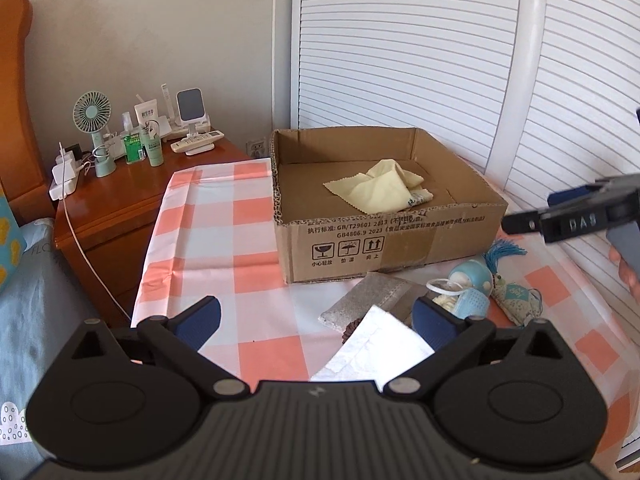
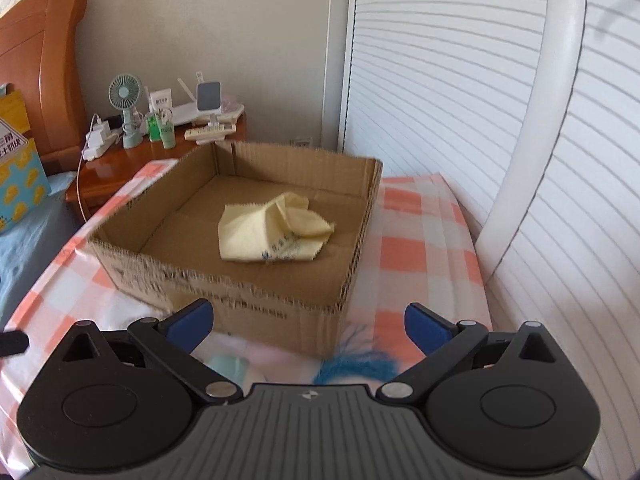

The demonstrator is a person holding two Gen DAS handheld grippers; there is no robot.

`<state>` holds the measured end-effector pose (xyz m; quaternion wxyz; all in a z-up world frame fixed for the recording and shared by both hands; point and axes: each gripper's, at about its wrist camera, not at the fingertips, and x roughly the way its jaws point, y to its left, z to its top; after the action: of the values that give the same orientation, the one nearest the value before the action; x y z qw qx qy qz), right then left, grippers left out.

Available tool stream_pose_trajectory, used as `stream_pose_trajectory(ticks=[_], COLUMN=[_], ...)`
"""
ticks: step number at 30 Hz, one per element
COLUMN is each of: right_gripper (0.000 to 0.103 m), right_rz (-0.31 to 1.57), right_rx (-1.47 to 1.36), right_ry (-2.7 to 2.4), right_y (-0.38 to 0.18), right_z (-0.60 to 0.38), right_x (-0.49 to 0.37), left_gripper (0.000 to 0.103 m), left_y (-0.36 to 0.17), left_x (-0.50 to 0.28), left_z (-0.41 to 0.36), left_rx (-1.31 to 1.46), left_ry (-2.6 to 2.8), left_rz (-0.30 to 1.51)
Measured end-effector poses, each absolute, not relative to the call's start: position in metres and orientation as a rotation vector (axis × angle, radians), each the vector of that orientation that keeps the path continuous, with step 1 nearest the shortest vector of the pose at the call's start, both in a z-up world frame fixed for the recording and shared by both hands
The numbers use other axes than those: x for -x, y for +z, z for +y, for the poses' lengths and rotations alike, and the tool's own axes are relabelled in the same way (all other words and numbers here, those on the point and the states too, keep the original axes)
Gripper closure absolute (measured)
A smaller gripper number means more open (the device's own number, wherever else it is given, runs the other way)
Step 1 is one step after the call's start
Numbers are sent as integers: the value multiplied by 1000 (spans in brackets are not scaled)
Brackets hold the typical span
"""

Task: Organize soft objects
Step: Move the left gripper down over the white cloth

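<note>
Left wrist view first: the left gripper (image 1: pixel 316 320) hangs over the checked cloth (image 1: pixel 224 216) with its blue pads spread wide and nothing between them. Just ahead of it lie a white folded sheet (image 1: pixel 374 350) over a grey textured pad (image 1: pixel 370 296), and to their right a blue plush toy (image 1: pixel 472 284) with a blue tassel (image 1: pixel 502 250) and a small patterned pouch (image 1: pixel 514 296). Beyond them the cardboard box (image 1: pixel 400 246) sits on the cloth, a crumpled yellow cloth (image 1: pixel 380 190) inside on its floor. The right gripper (image 1: pixel 576 216) pokes in from the right edge, a hand (image 1: pixel 626 274) behind it. Over to the right wrist view: the right gripper (image 2: pixel 310 322) is also fully spread and empty, hovering just short of the box (image 2: pixel 256 300), yellow cloth (image 2: pixel 272 228) near the middle, the blue tassel (image 2: pixel 356 368) blurred under the jaws.
</note>
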<state>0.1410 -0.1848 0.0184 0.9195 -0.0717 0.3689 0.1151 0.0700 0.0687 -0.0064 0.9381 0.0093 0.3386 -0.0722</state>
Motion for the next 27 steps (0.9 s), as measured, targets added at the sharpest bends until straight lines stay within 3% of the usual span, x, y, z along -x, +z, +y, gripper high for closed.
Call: stream_pose_trajectory(ticks=[13, 27], right_gripper=[0, 0], right_rz=[962, 925], right_rx=[129, 160], right_ry=[158, 185], right_y=[-64, -68], right_z=[-191, -187], right_x=[-105, -101], left_gripper=[1, 1], left_y=[-20, -34], left_x=[-63, -55], left_z=[68, 33], left_rx=[-6, -68], left_ry=[-178, -413], left_rz=[734, 798])
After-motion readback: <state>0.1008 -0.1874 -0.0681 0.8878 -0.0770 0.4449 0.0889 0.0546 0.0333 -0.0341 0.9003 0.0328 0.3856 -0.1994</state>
